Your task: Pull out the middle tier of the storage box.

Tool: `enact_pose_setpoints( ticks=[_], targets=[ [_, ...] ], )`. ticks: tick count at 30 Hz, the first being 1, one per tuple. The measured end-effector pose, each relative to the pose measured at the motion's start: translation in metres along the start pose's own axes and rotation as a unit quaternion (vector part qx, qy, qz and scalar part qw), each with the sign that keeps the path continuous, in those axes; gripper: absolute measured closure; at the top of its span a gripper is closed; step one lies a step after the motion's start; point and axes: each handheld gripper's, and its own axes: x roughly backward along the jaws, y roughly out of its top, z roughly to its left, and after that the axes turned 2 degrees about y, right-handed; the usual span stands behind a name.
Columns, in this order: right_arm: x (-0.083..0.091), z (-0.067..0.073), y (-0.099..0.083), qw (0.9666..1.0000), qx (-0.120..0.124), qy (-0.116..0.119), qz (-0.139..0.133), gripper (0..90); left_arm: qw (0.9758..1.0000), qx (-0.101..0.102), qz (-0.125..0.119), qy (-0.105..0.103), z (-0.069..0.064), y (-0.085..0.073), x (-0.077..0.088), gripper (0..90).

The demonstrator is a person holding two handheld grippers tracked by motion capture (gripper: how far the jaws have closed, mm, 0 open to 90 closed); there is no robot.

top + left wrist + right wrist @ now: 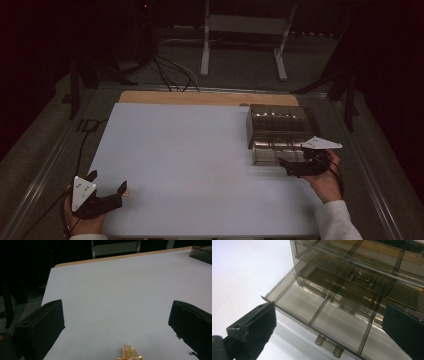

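Observation:
A smoky clear plastic drawer box [277, 122] stands at the right of the white table top [190, 165]. Its lowest drawer [324, 315] is pulled out toward me; thin dividers split it into compartments that look empty. My right gripper [288, 167] is open just in front of that drawer, with its jaws [329, 315] wide apart on either side of the drawer's front and small handle [328, 345], touching neither. My left gripper [107, 181] rests open at the table's near left corner. A small gold trinket [128, 353] lies on the table between its jaws, untouched.
A wooden strip [200, 97] borders the table's far edge. Beyond it, cables [170, 70] run over the floor next to a white stand [245, 30]. Metal rails run along both sides of the table.

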Motion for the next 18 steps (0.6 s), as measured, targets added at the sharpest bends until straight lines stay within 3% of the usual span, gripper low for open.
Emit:
enact_pose_setpoints(
  ticks=[11,18],
  targets=[
    [0.008,0.009,-0.013,0.9982,-0.032,0.001,-0.05,0.0,1.0,-0.002,0.001,0.002,0.0,0.0,0.0,1.4],
    [0.014,0.018,-0.025,0.9965,-0.036,-0.006,-0.075,0.0,1.0,-0.001,0.0,0.004,0.0,0.0,0.002,1.5]
  ],
)
